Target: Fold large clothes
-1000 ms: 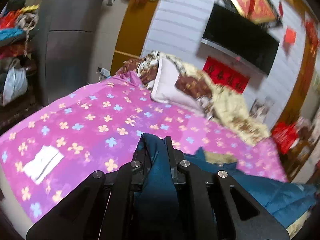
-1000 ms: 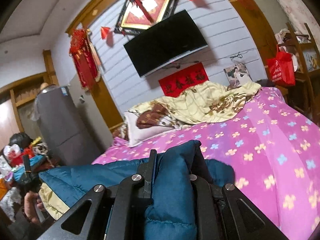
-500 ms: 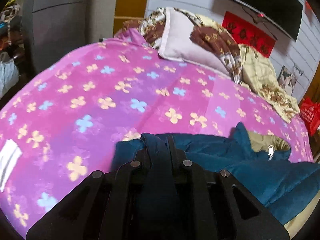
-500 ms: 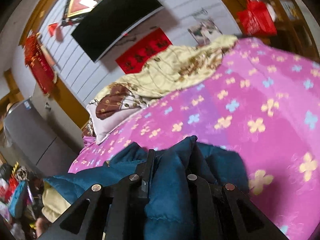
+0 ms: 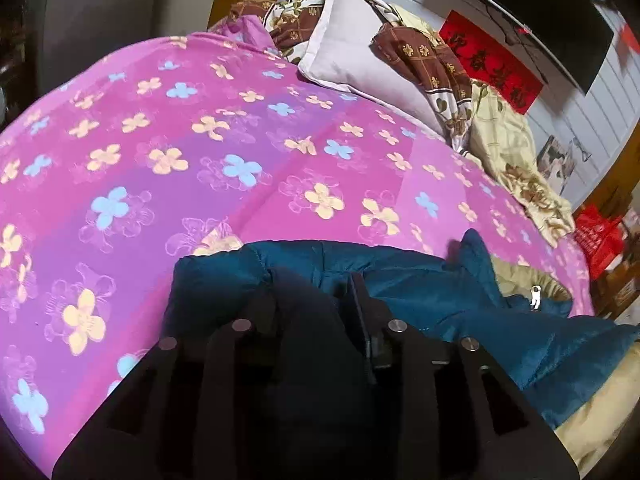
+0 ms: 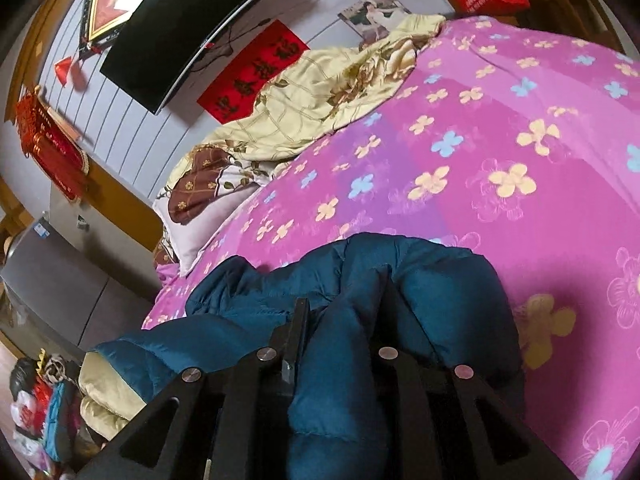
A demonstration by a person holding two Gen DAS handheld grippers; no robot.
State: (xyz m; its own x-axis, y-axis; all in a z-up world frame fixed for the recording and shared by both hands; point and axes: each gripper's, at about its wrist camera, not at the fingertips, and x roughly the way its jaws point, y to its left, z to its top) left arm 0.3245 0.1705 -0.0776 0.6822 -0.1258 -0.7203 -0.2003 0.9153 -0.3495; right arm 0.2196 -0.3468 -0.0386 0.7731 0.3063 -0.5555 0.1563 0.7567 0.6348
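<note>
A teal padded jacket with a beige lining lies stretched across the near edge of the pink flowered bed. My left gripper is shut on a bunched fold at one end of it, low over the sheet. My right gripper is shut on a puffy fold of the jacket at the other end, also close to the bed. The beige lining hangs off the bed edge at the left.
A pillow and a crumpled cream and brown quilt lie at the head of the bed. A TV and red banner hang on the wall. A grey fridge and a heap of clothes stand beside the bed.
Both grippers have come down and forward over the bed with the jacket held, so the cameras now look at the sheet and the jacket rests on it.
</note>
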